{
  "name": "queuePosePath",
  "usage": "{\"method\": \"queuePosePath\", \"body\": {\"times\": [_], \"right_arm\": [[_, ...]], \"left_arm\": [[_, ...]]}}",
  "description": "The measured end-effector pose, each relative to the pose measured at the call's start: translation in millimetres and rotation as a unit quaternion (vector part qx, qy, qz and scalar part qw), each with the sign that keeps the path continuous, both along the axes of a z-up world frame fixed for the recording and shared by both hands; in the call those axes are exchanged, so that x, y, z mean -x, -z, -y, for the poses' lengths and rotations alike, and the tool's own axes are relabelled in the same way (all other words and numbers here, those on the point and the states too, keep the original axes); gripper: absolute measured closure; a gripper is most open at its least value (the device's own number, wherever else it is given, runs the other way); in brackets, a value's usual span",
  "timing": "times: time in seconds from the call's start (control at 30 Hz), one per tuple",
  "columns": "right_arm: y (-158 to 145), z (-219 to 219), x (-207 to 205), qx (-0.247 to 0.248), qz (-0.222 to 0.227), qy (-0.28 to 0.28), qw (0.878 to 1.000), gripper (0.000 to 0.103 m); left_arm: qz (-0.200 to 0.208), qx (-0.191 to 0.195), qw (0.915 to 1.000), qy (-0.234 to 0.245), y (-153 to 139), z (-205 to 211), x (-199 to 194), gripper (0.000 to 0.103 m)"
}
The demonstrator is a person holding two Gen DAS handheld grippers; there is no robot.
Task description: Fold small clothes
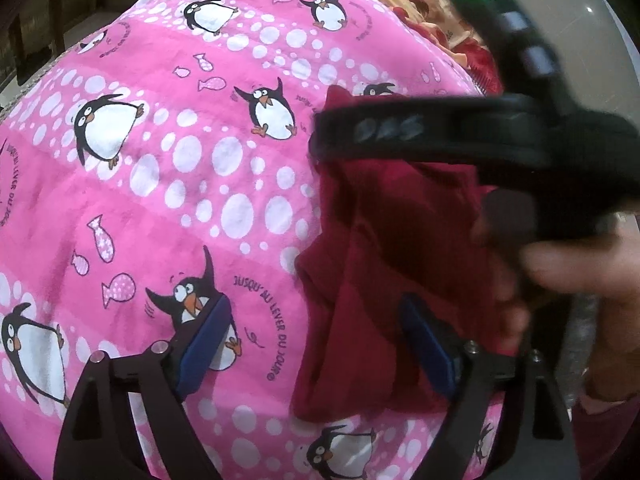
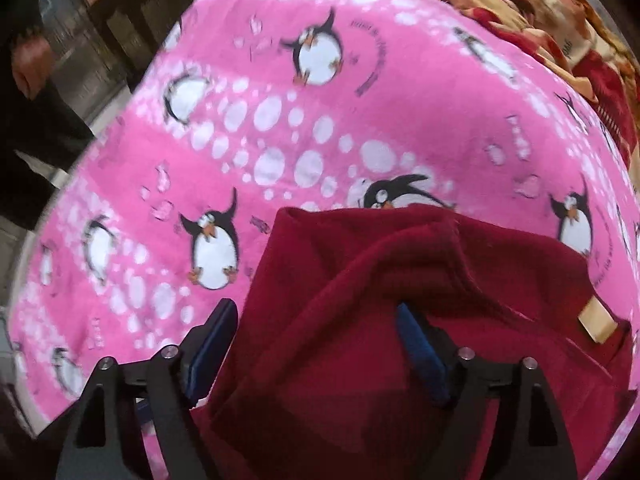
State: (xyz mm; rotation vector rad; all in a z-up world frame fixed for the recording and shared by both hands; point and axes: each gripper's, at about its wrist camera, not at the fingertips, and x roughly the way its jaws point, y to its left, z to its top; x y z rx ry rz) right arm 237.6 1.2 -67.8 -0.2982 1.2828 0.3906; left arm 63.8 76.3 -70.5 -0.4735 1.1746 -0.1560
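Observation:
A dark red small garment [image 2: 360, 320] lies crumpled on the pink penguin blanket [image 2: 280, 128], with a tan label [image 2: 596, 322] at its right side. My right gripper [image 2: 316, 352] hangs just over it, open, with the garment's left part between its blue pads [image 2: 420, 356], which do not press on the cloth. In the left wrist view the garment [image 1: 380, 248] fills the right half. My left gripper [image 1: 320, 344] is open over its left edge, one pad over the blanket, the other over the cloth. The right gripper [image 1: 332, 136], blurred, reaches across the garment's top, held by a hand [image 1: 568, 272].
The pink blanket [image 1: 160, 160] covers a bed and spreads wide to the left of the garment. A red and cream patterned blanket [image 2: 540, 32] is bunched at the back right. Dark furniture [image 2: 60, 80] stands beyond the bed's left edge.

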Motion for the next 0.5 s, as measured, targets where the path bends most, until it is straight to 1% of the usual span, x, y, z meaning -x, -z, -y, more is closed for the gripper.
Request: {"method": "queuePosePath", "body": {"times": [0.03, 0.07, 0.1, 0.13, 0.17, 0.2, 0.23, 0.27, 0.37, 0.4, 0.43, 0.47, 0.5], "right_arm": [[1, 1, 0, -0.001, 0.009, 0.004, 1.0, 0.019], [0, 3, 1, -0.002, 0.015, 0.01, 1.0, 0.028], [-2, 6, 1, -0.004, 0.019, 0.012, 1.0, 0.034], [-6, 13, 1, -0.016, 0.02, 0.011, 1.0, 0.046], [-9, 19, 0, -0.032, 0.017, 0.011, 0.999, 0.06], [-12, 26, 0, -0.044, 0.013, 0.013, 0.999, 0.066], [-17, 38, 0, -0.071, 0.003, 0.019, 0.997, 0.076], [-20, 43, 0, -0.087, -0.001, 0.023, 0.996, 0.081], [-29, 60, 2, -0.125, -0.004, 0.028, 0.992, 0.083], [-30, 63, 3, -0.134, -0.006, 0.03, 0.991, 0.083], [-32, 71, 4, -0.146, -0.009, 0.034, 0.989, 0.084], [-33, 76, 4, -0.156, -0.012, 0.038, 0.987, 0.084], [-34, 81, 4, -0.164, -0.015, 0.041, 0.986, 0.084]], "left_arm": [[0.0, 0.001, 1.0, -0.002, 0, 2, -1, 0.014], [0.0, 0.002, 1.0, -0.004, 1, 2, -2, 0.014], [0.0, 0.002, 1.0, -0.005, 1, 4, -3, 0.013], [0.0, 0.001, 1.0, -0.007, 1, 6, -5, 0.013], [0.001, -0.001, 1.0, -0.008, 2, 7, -7, 0.012], [0.002, -0.004, 1.0, -0.008, 1, 10, -9, 0.012], [0.003, -0.007, 0.9999, -0.008, 1, 13, -12, 0.012], [0.004, -0.009, 0.9999, -0.006, 0, 16, -14, 0.012], [0.007, -0.013, 0.9999, 0.005, -3, 25, -19, 0.012], [0.009, -0.011, 0.9998, 0.01, -4, 28, -20, 0.016], [0.01, -0.008, 0.9998, 0.017, -3, 31, -22, 0.029], [0.009, -0.006, 0.9996, 0.025, -3, 34, -22, 0.036], [0.009, 0.0, 0.9995, 0.03, -3, 36, -24, 0.05]]}}
